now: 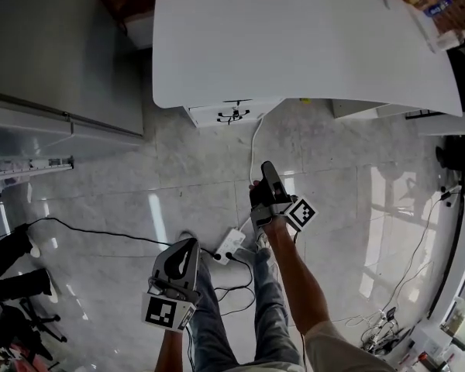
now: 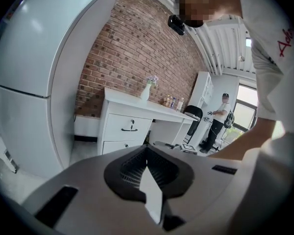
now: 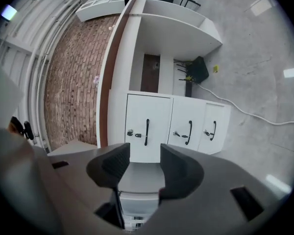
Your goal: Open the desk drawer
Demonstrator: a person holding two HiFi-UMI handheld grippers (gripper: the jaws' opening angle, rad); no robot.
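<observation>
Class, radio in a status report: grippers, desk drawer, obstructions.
Right gripper open, empty, facing drawers. Left gripper shut, empty. Drawers closed, untouched. Cable lies aside, not blocking.

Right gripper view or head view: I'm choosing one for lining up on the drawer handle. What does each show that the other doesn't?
Only the right gripper view: three drawer fronts with black handles and keys, a brick wall, the right gripper's tongs open and empty. Only the head view: the desktop from above, a power strip on the floor, the left gripper. Both: the top drawer's handle and the white cable on the floor.
</observation>
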